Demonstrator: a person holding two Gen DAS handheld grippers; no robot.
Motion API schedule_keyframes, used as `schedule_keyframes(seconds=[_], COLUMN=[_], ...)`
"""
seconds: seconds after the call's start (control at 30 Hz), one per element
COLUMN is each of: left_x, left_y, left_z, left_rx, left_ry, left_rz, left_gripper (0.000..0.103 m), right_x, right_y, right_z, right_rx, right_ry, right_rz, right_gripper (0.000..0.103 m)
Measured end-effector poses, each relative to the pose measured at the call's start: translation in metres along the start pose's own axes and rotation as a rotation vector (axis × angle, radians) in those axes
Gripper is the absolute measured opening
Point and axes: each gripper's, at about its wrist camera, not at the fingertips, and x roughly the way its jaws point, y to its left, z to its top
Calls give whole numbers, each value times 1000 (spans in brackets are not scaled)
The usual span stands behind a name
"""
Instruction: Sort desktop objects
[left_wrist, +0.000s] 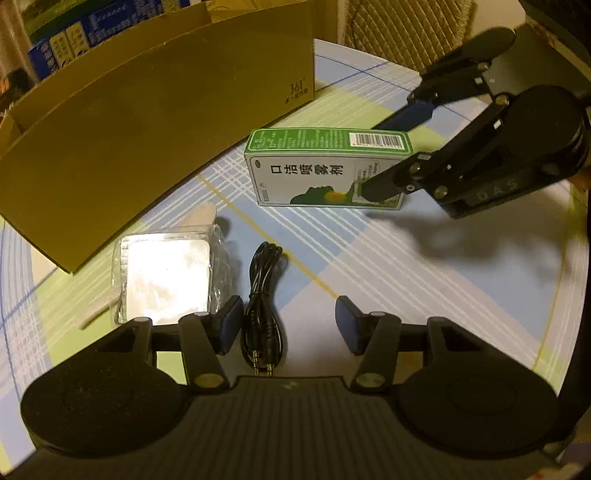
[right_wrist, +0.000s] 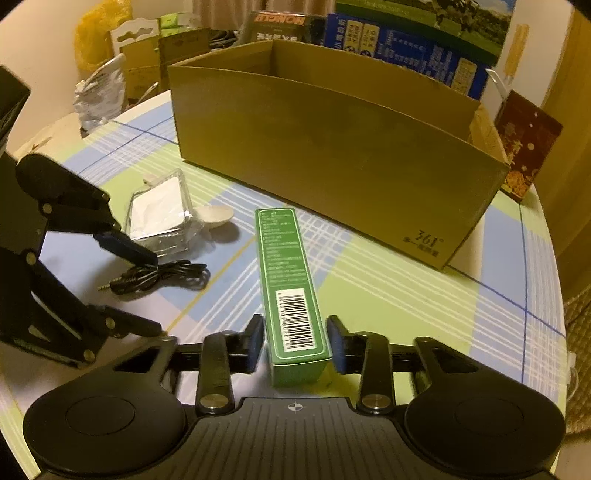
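Step in hand: pickup. Right gripper (right_wrist: 295, 341) clenched on green box (right_wrist: 291, 280); left gripper (left_wrist: 290, 326) released, straddling black cable (left_wrist: 264, 306). Next, likely: lift over cardboard box (right_wrist: 332, 155) wall behind.

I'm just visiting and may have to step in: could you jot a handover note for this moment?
Right hand-held gripper: around the near end of the green box; contact unclear.
Left hand-held gripper: open around the black cable plugs, nothing held.
Foil packet lies left of the cable, in front of the cardboard box.
Done: nothing visibly sorted.
Left: box, cable, packet.
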Motion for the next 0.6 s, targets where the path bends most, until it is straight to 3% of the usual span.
schedule_keyframes(seconds=[0.1,0.3,0.6], left_x=[0,-5,-19], left_y=[1,-5,-37], left_z=[0,-3,-7], left_rx=[-33,-117,-144], left_ry=[-3,8,44], left_rz=[2,15,-45], left_gripper=[46,21,20], right_x=[-3,-19,-53], right_y=[2,-4,-1], right_z=[-1,-14,-49], right_rx=[23,160,268], right_ry=[2,32,42], right_rz=[9,33,10], right_gripper=[27,27,28])
